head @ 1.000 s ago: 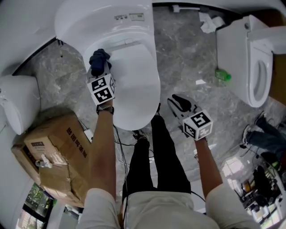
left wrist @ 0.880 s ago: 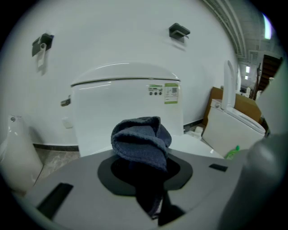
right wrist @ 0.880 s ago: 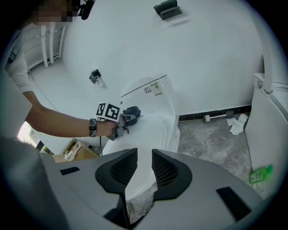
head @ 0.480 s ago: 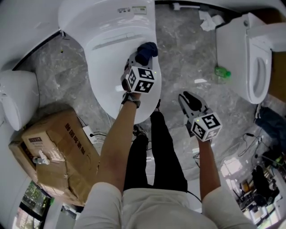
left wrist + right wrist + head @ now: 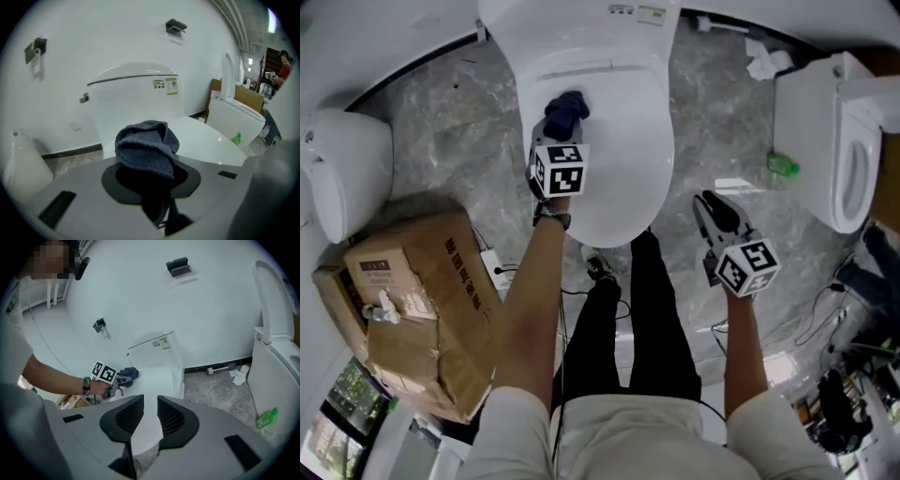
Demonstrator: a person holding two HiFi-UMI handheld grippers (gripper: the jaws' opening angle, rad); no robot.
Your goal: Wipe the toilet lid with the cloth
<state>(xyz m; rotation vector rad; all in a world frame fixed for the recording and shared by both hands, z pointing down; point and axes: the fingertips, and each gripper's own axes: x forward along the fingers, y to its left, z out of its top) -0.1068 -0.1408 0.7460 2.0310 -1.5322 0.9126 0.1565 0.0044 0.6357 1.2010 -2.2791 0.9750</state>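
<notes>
My left gripper [image 5: 562, 122] is shut on a bunched dark blue cloth [image 5: 566, 109] and holds it against the closed white toilet lid [image 5: 623, 164], near the lid's back left by the tank. In the left gripper view the cloth [image 5: 147, 146] bulges out over the jaws and hides the fingertips; the lid [image 5: 206, 139] lies just beyond. My right gripper [image 5: 704, 200] hangs over the floor to the right of the bowl. Its jaws have just been closing, but a gap still shows with nothing in it [image 5: 150, 401]. From that side the cloth [image 5: 129, 373] shows on the lid [image 5: 157, 380].
A battered cardboard box [image 5: 412, 309] sits on the floor at the left, beside a white rounded fixture [image 5: 342, 183]. A second toilet [image 5: 830, 141] with its seat up stands at the right, a green bottle [image 5: 783, 166] at its foot. Crumpled paper [image 5: 766, 62] lies by the wall. The person's legs [image 5: 628, 309] stand before the bowl.
The left gripper swept the cloth from the lid's left side across to its right, then back toward the left. The right gripper stayed beside the bowl and rose slightly.
</notes>
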